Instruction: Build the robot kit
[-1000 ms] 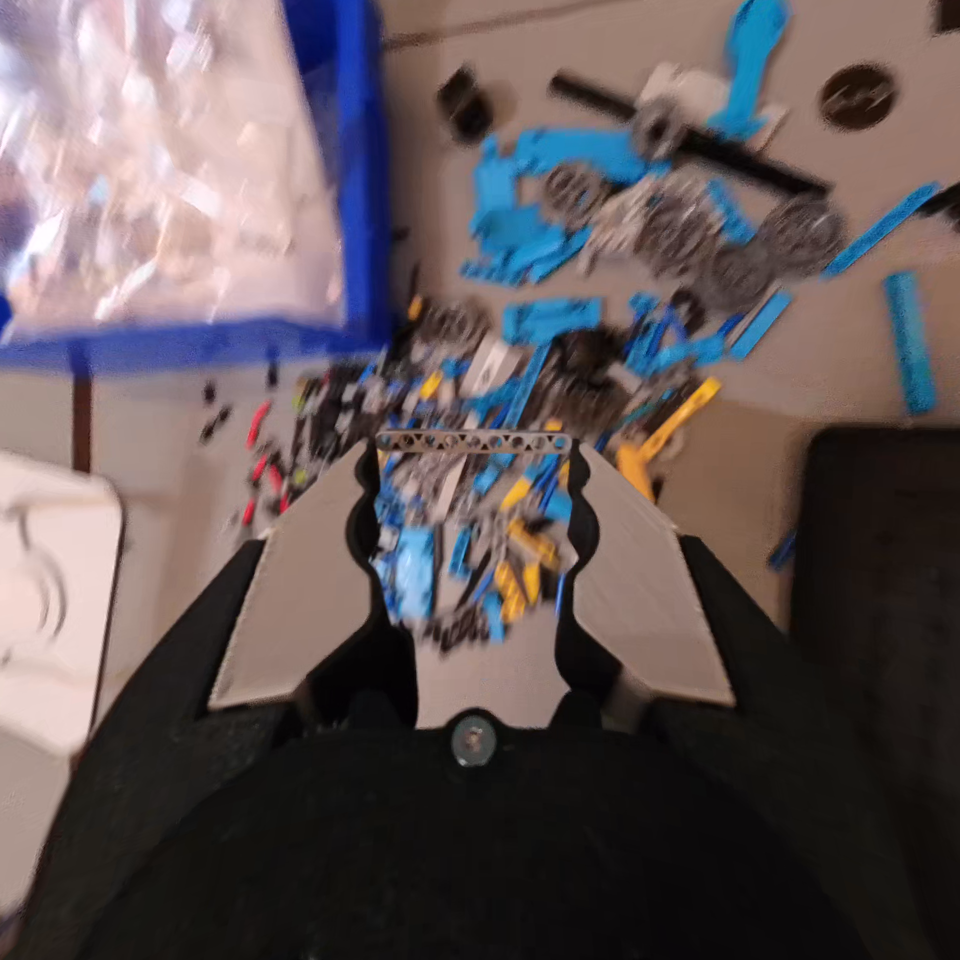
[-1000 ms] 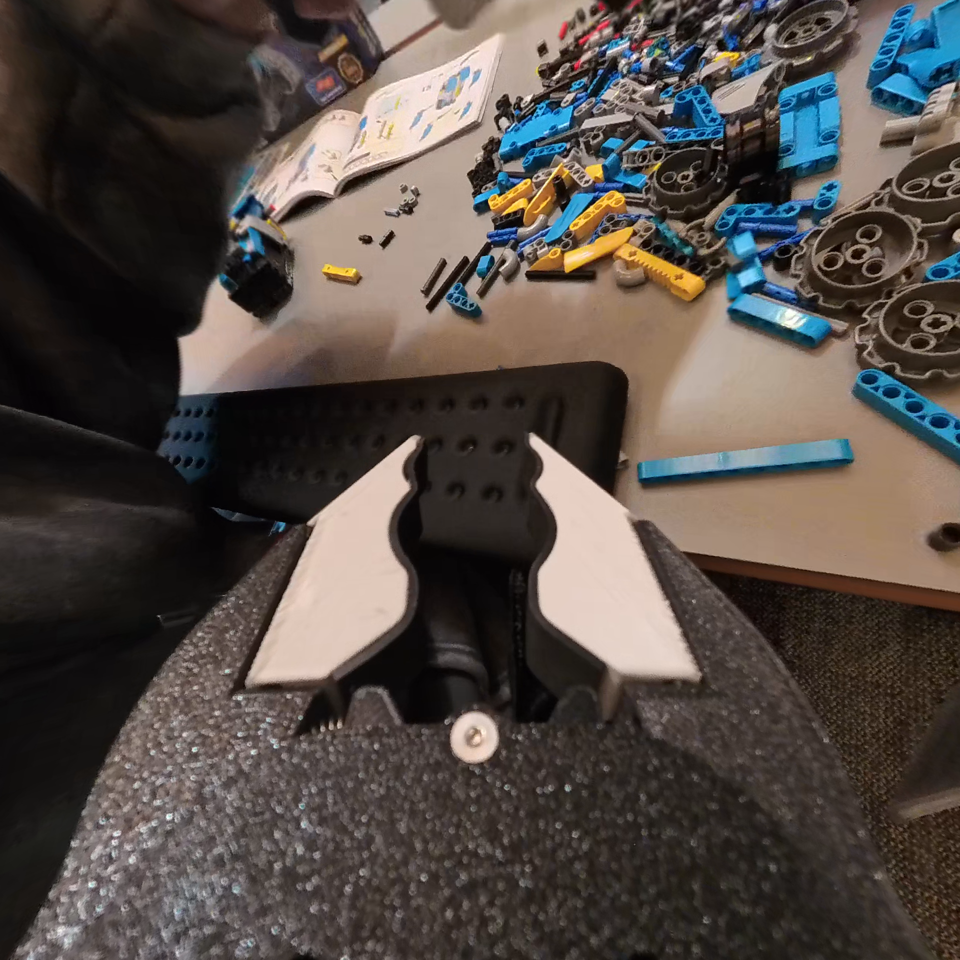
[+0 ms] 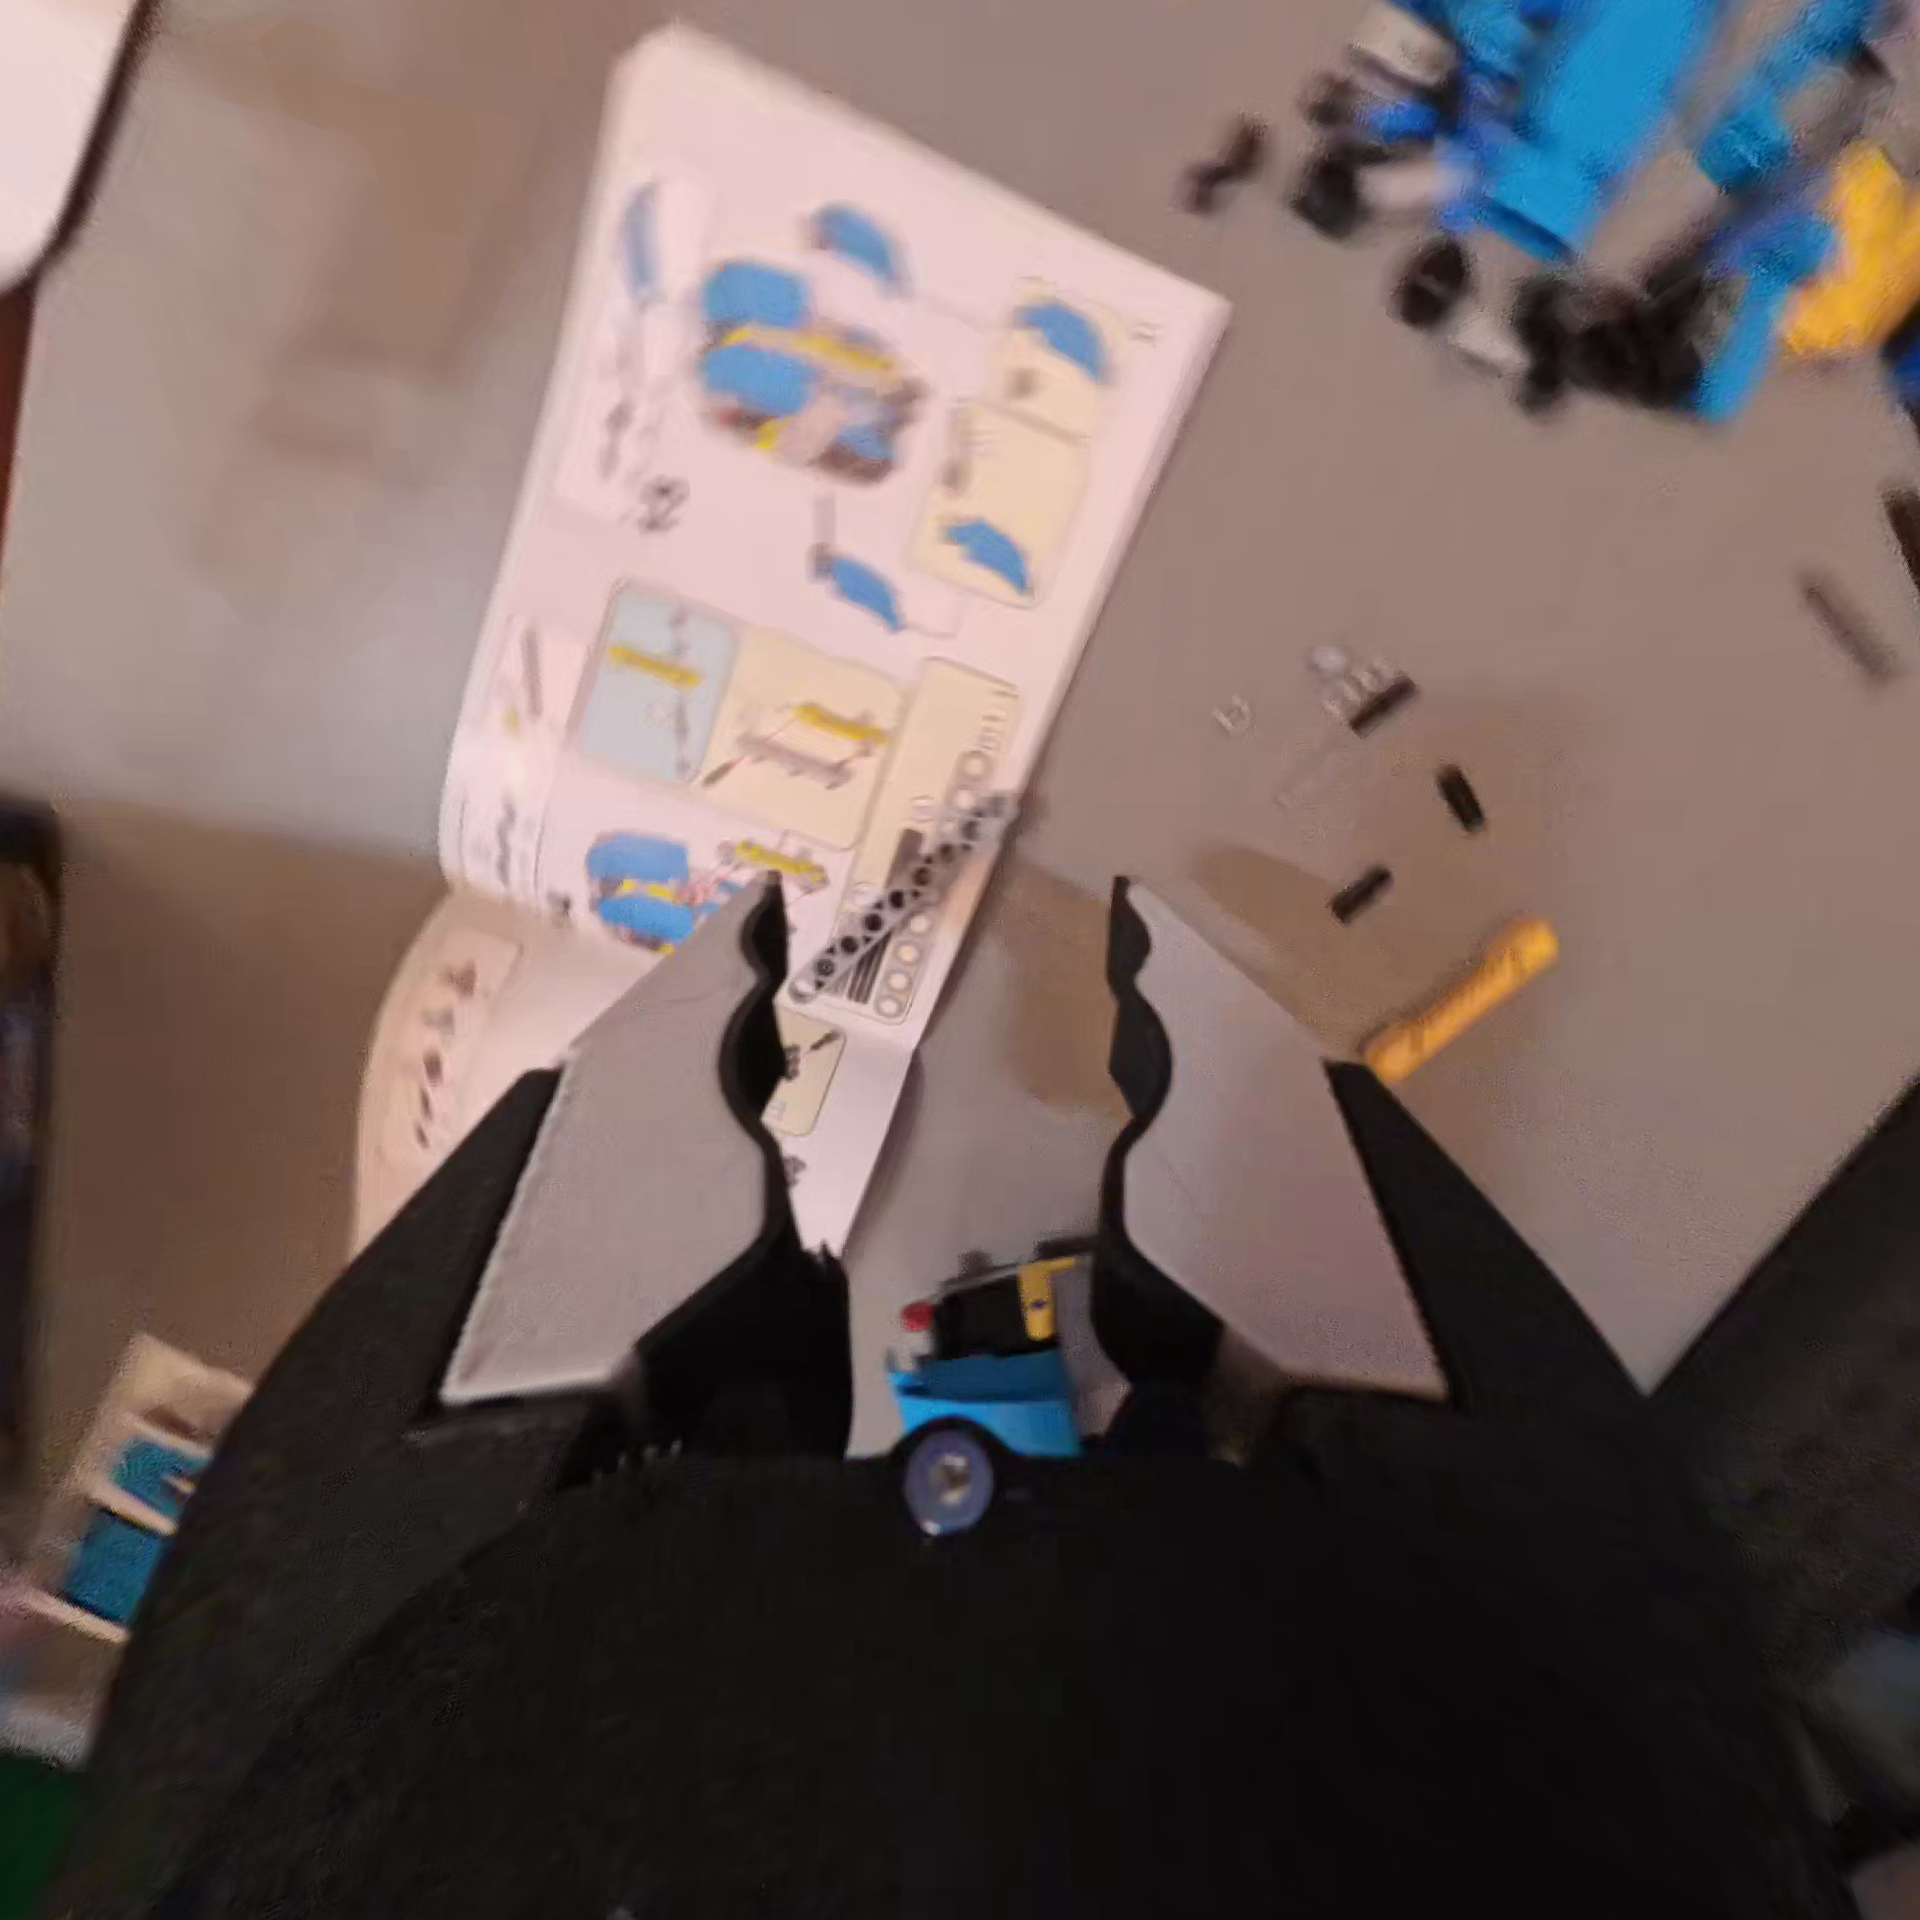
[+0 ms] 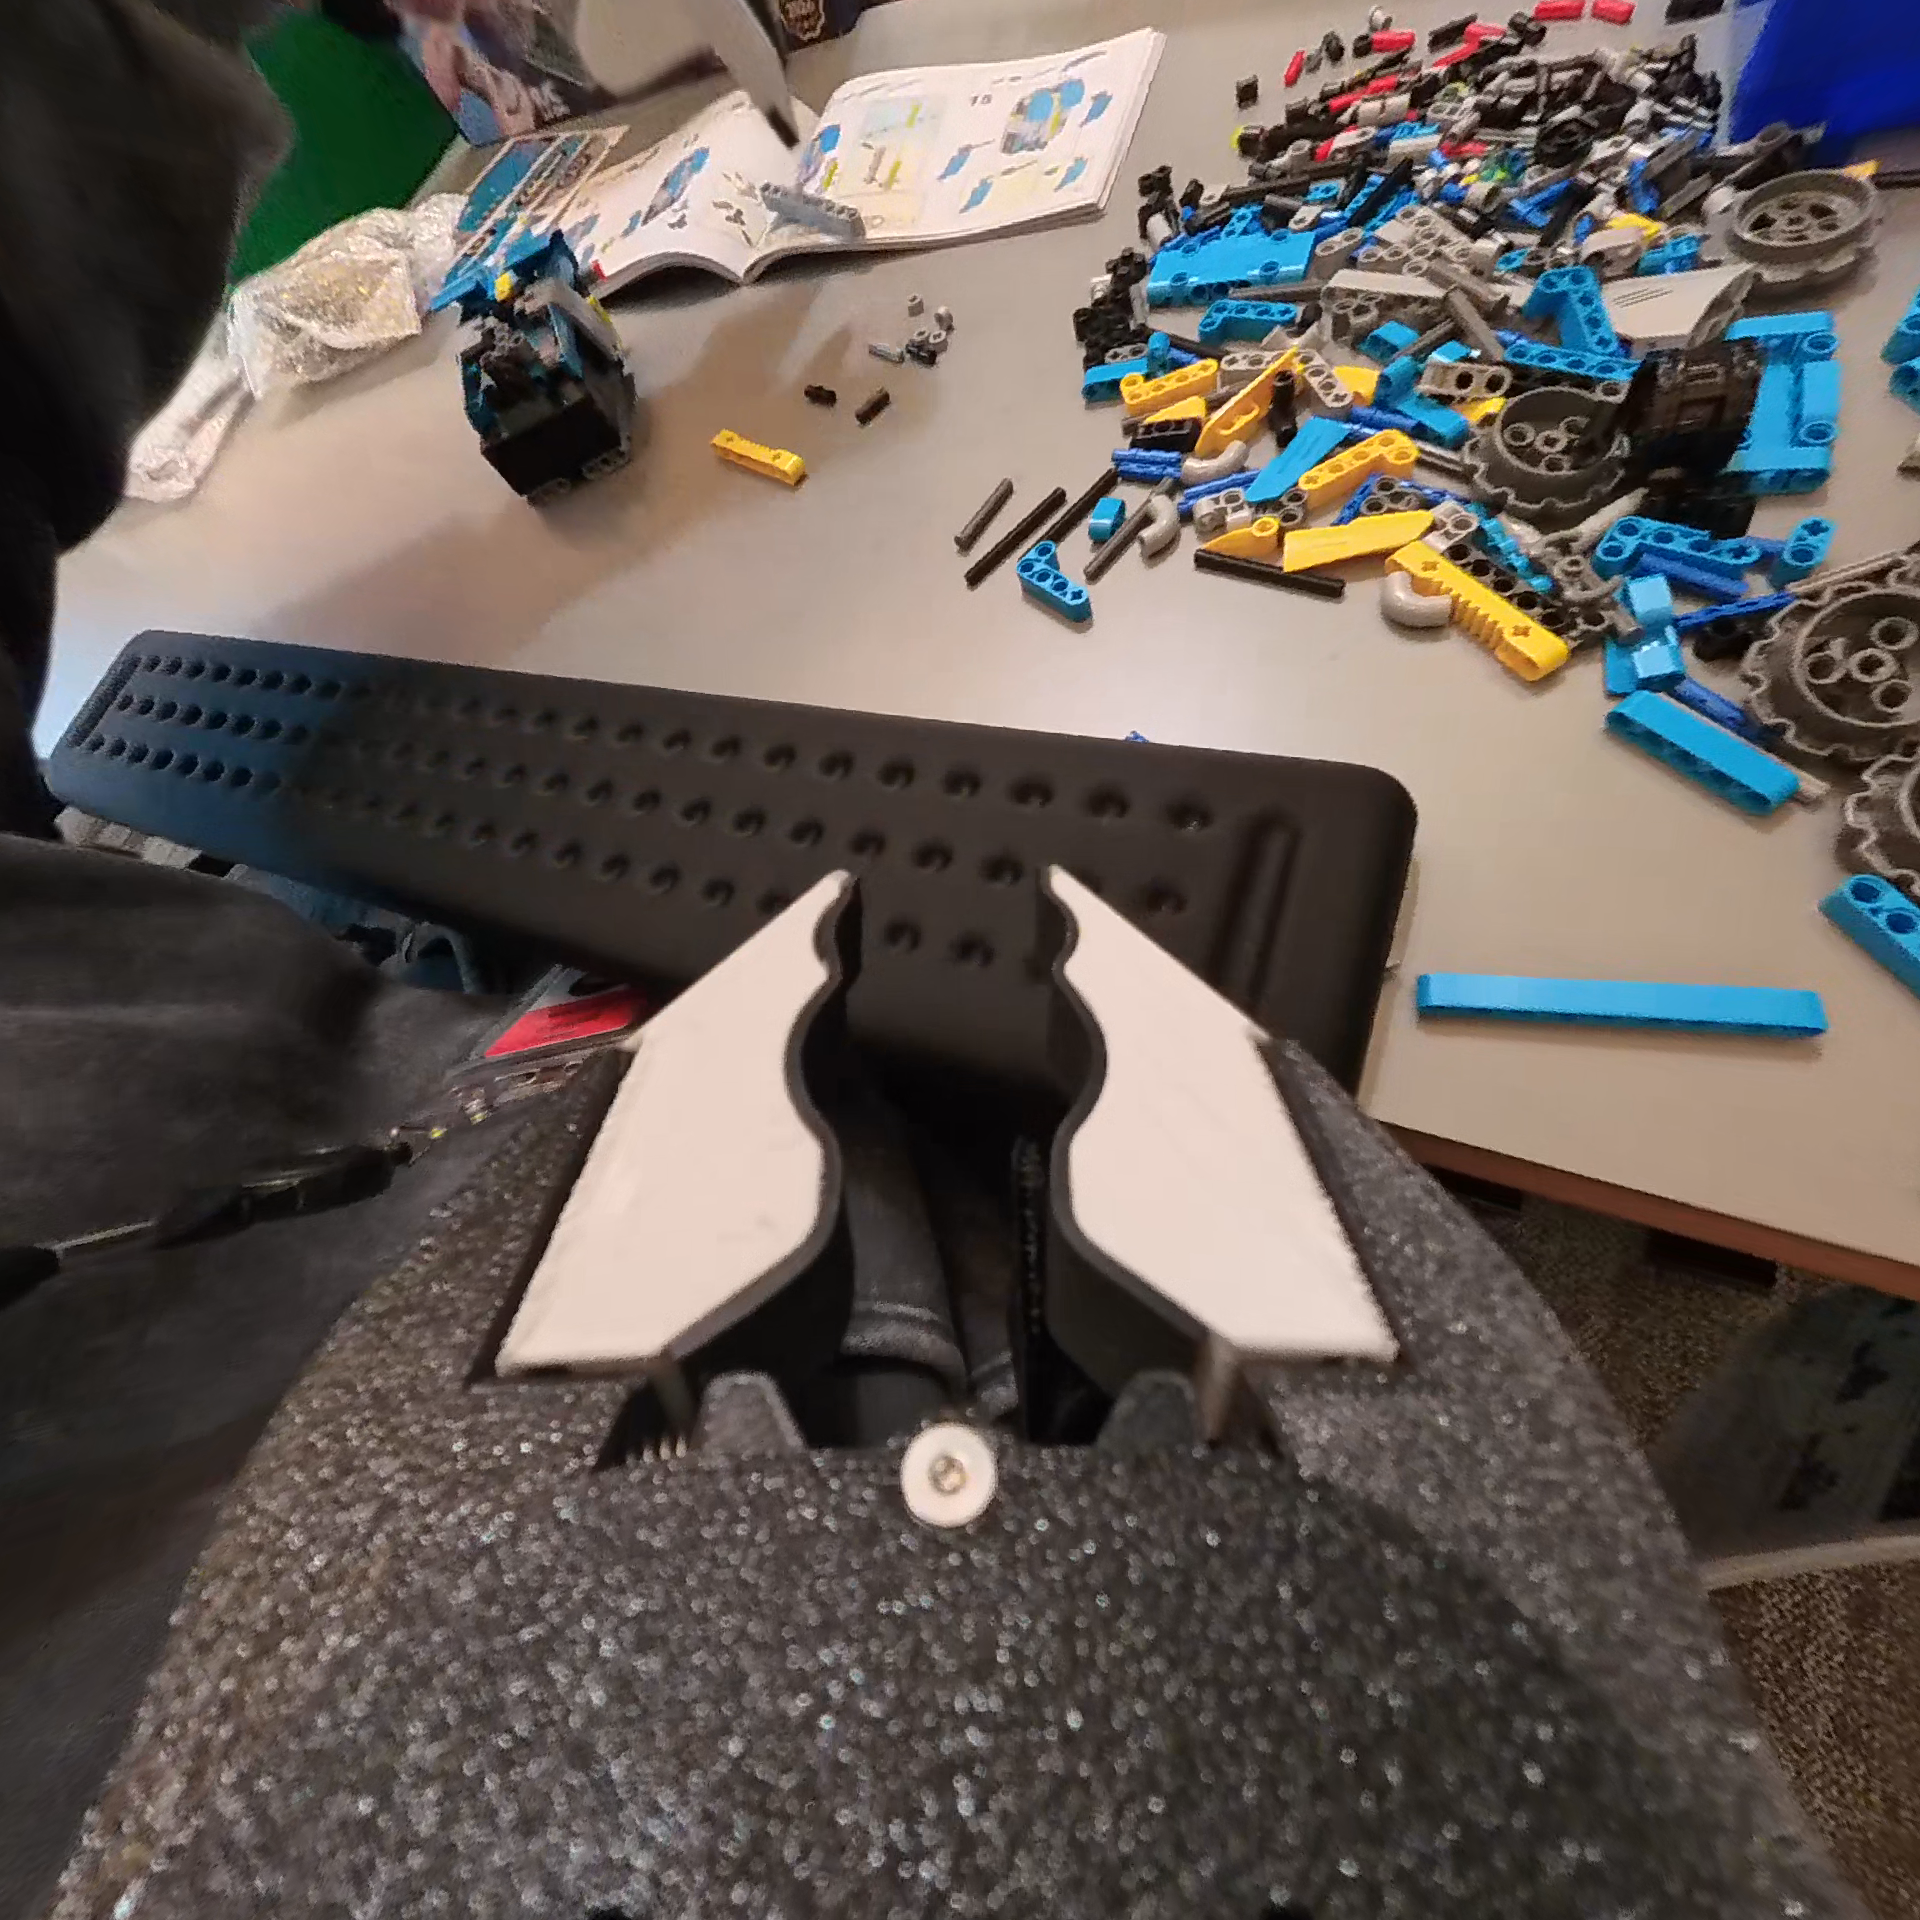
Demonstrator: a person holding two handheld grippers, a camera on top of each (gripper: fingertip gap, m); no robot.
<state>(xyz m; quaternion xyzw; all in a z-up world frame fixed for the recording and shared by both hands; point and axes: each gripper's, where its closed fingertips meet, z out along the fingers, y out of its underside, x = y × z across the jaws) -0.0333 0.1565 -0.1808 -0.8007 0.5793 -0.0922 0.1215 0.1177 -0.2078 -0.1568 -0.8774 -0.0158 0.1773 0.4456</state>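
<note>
The left gripper (image 3: 942,888) hovers over the open instruction booklet (image 3: 831,468), its fingers spread wide and holding nothing. A grey holed beam (image 3: 904,899) lies loose on the booklet's near page, just beside one fingertip. A yellow piece (image 3: 1465,997) sits right of the booklet, and a small blue-and-black model (image 4: 540,384) in front of it. The right gripper (image 4: 951,883), fingers parted and empty, hangs by a black perforated panel (image 4: 623,790) at the edge of the grey tabletop (image 4: 727,582). A pile of loose parts (image 4: 1455,364) spreads well right of the booklet, with carpet (image 4: 1766,1662) below.

The grey beam (image 3: 906,900) lies on a white booklet (image 3: 831,499) printed blue and yellow. The table (image 4: 727,582) is grey, the near pad (image 4: 623,810) black with dotted holes.
</note>
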